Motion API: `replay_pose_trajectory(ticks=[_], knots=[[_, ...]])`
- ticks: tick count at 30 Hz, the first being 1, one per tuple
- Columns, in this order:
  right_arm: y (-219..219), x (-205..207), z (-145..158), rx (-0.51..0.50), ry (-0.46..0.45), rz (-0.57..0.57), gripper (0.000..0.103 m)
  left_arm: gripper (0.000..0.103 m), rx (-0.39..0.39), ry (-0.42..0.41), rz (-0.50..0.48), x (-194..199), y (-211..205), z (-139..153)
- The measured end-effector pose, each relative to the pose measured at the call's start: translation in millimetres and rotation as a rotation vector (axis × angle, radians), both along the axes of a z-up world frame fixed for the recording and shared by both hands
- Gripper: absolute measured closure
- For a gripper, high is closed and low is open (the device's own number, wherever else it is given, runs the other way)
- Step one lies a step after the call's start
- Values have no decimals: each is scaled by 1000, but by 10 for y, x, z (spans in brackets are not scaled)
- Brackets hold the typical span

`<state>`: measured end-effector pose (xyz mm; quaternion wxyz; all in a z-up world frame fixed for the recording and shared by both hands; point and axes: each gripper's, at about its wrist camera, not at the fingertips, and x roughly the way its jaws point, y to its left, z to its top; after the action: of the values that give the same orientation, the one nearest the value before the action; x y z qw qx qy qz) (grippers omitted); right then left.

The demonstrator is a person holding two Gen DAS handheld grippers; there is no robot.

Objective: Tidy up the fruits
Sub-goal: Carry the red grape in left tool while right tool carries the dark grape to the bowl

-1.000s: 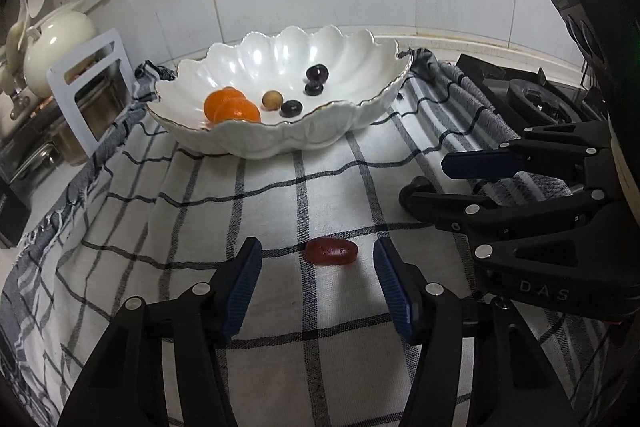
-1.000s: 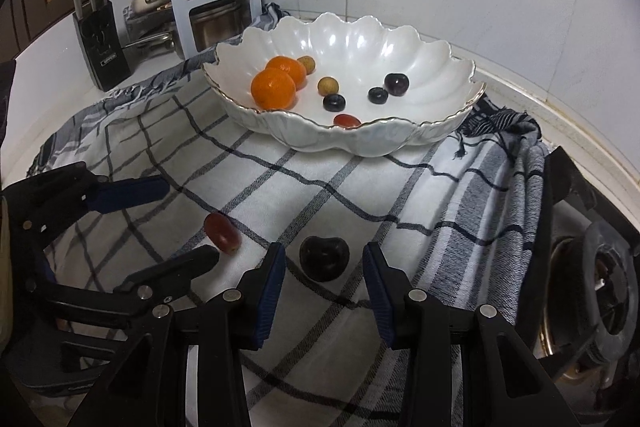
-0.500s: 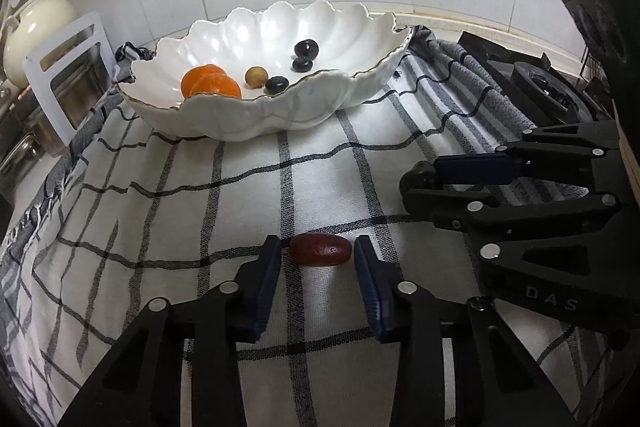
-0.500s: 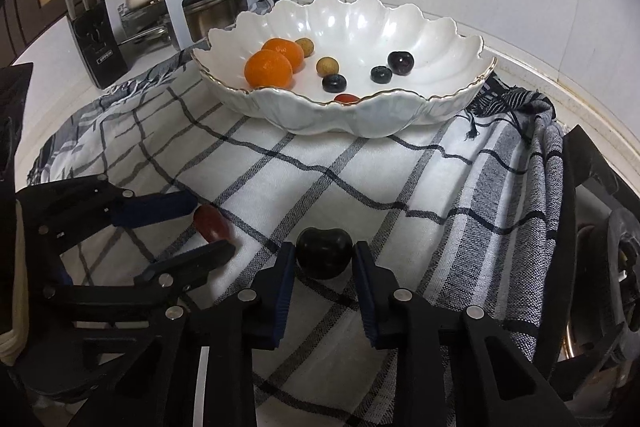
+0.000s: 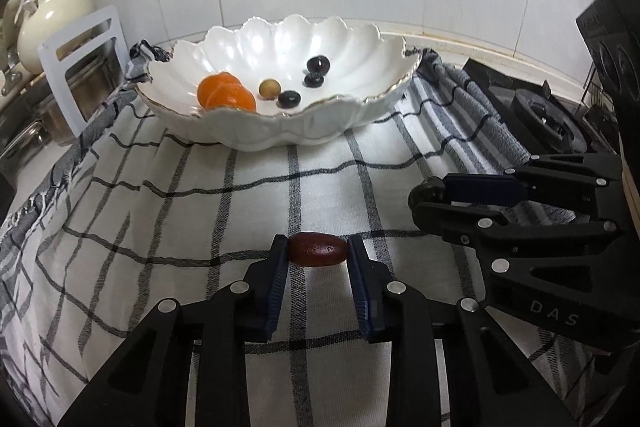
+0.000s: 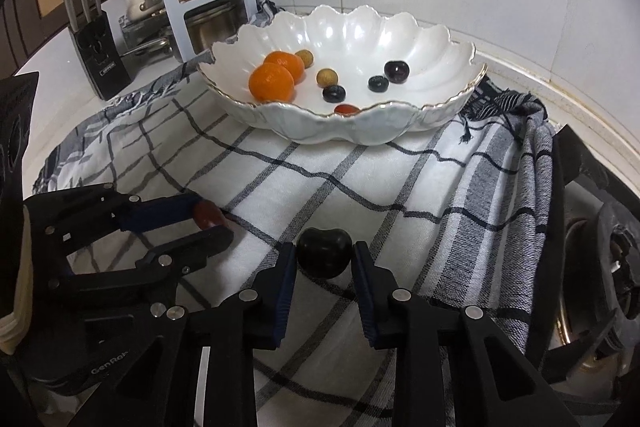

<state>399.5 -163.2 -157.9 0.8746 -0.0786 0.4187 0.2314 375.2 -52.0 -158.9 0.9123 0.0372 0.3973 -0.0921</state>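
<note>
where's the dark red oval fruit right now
In the left wrist view the dark red oval fruit sits low centre on the checked cloth, pinched between the left gripper's pads, well in front of the white scalloped bowl.

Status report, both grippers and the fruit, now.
Left gripper just closed, shut on red fruit. Right gripper shut on dark fruit. Both fruits at the cloth. Path to bowl clear.

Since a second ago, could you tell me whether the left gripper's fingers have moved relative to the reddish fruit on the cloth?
Yes. The left gripper has just been closing: its pads, earlier well clear of the reddish fruit, now press its two ends. The fruit sits by the same dark stripe of the checked cloth.
</note>
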Motion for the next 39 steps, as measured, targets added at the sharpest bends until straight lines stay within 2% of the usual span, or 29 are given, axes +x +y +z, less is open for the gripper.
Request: replay_pose_trajectory(ticks=[10, 22, 31, 39], knots=[[-41, -119, 277, 29, -63, -36, 73, 73, -54, -59, 38, -84, 110, 303], [19, -184, 598, 74, -147, -82, 73, 73, -57, -152, 50, -129, 231, 691], [73, -130, 806, 94, -213, -123, 73, 73, -71, -190, 37, 1, 323, 881], [144, 61, 943, 92, -252, -161, 73, 73, -64, -223, 34, 276, 374, 1056]])
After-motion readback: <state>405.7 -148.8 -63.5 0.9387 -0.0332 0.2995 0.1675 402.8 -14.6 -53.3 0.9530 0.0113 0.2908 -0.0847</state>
